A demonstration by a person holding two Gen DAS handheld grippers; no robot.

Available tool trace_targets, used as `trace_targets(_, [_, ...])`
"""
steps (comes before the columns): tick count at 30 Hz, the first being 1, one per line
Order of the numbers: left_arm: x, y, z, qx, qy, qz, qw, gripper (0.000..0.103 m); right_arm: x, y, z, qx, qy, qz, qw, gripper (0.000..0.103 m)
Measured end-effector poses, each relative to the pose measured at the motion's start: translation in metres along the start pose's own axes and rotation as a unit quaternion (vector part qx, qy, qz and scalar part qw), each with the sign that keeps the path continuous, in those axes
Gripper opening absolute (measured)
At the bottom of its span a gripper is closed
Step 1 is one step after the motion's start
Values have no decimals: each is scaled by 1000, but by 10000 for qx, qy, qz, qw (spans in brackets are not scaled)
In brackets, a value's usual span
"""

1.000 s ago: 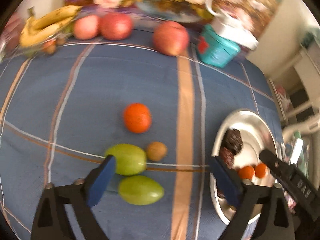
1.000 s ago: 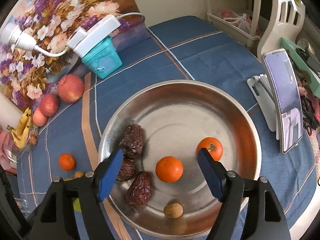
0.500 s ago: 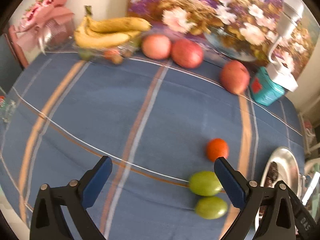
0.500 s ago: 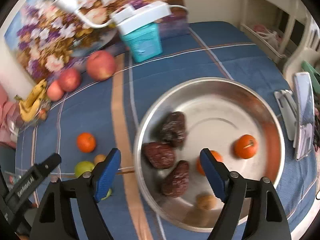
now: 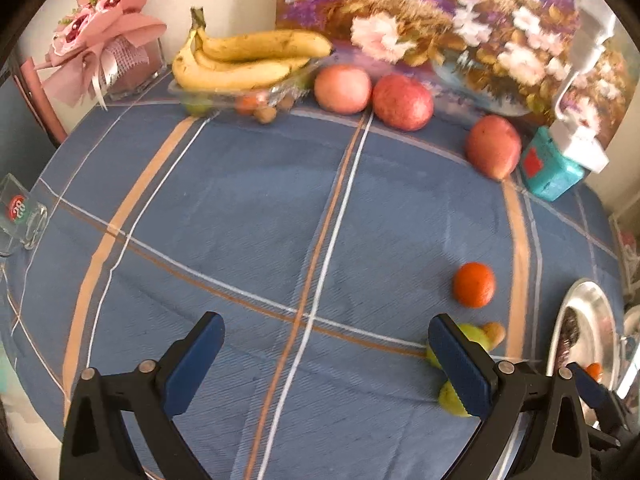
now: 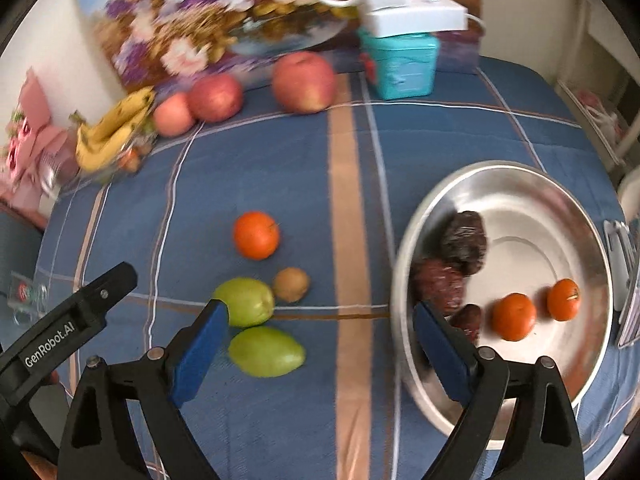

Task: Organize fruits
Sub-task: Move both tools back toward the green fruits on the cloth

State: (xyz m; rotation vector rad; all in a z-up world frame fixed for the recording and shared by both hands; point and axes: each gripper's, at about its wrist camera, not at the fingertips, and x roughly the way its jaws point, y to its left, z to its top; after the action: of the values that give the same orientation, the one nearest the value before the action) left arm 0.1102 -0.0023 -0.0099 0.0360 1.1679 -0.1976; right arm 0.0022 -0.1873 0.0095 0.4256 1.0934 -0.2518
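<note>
Right gripper (image 6: pixel 320 334): I have its jaws released and wide; they have just been opening, with nothing between them. It hangs over the blue checked cloth (image 6: pixel 288 168) between the loose fruit and the steel plate (image 6: pixel 520 184).
Left gripper (image 5: pixel 326 362): I see its jaws released too, over bare cloth, gripping nothing.
Loose fruit: one orange (image 6: pixel 256 235), a small brown nut-like fruit (image 6: pixel 291 284) and two green fruits (image 6: pixel 245 302) (image 6: pixel 266 351) lie close together near the middle of the surface, left of the plate; the green pair sit just beside each other.
Plate: at the right edge of the surface, holding two small oranges (image 6: pixel 514 317) (image 6: pixel 563 299) and dark wrinkled dates (image 6: pixel 464 242).
Far edge: three apples, the nearest to the teal box (image 6: pixel 400 65) being the biggest apple (image 6: pixel 304 82), and a bunch of bananas (image 5: pixel 248 60) toward the far left corner.
</note>
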Motion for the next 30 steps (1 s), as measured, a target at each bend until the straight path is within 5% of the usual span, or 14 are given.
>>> trace_targets(13, [51, 25, -11, -583, 730, 178, 9955, 103, 38, 24, -13, -263, 589, 63, 9979, 94])
trace_targets(30, [46, 30, -2, -729, 627, 0, 9954, 103, 61, 37, -19, -563, 685, -31, 9961, 93])
